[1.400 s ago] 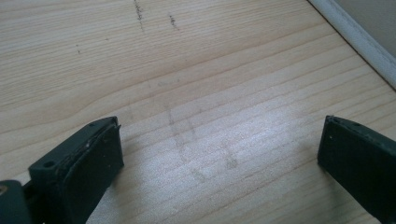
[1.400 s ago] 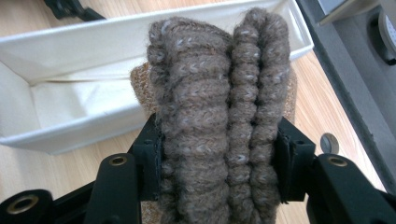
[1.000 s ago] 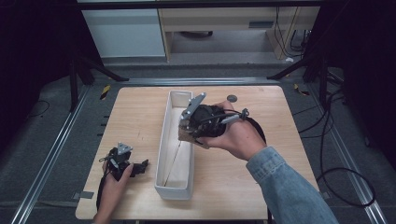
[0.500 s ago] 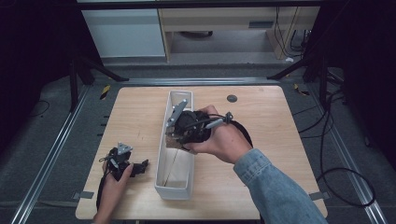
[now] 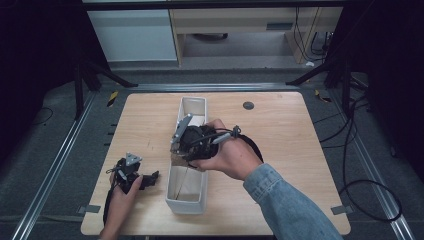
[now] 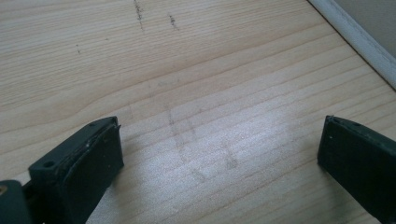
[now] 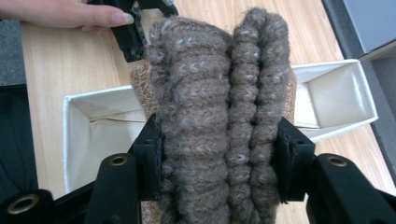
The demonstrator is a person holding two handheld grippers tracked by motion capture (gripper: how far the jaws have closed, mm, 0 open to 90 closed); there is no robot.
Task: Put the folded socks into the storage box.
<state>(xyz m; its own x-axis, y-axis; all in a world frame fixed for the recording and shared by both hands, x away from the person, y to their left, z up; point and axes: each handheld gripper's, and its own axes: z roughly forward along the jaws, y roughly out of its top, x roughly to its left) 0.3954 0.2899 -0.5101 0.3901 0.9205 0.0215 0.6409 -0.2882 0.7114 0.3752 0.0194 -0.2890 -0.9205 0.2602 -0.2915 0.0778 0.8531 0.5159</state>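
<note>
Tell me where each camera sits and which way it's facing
High view: above the person's side, looking forward and down on the table; both forearms show.
Left gripper view: on the left hand-held gripper, looking down at bare wood; open jaws show.
Right gripper view: on the right hand-held gripper, clamping brown knit over the white box.
Shared: high and right views show the box.

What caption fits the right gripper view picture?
Right tongs squeeze a folded brown knitted wool cloth above a long white box.
</note>
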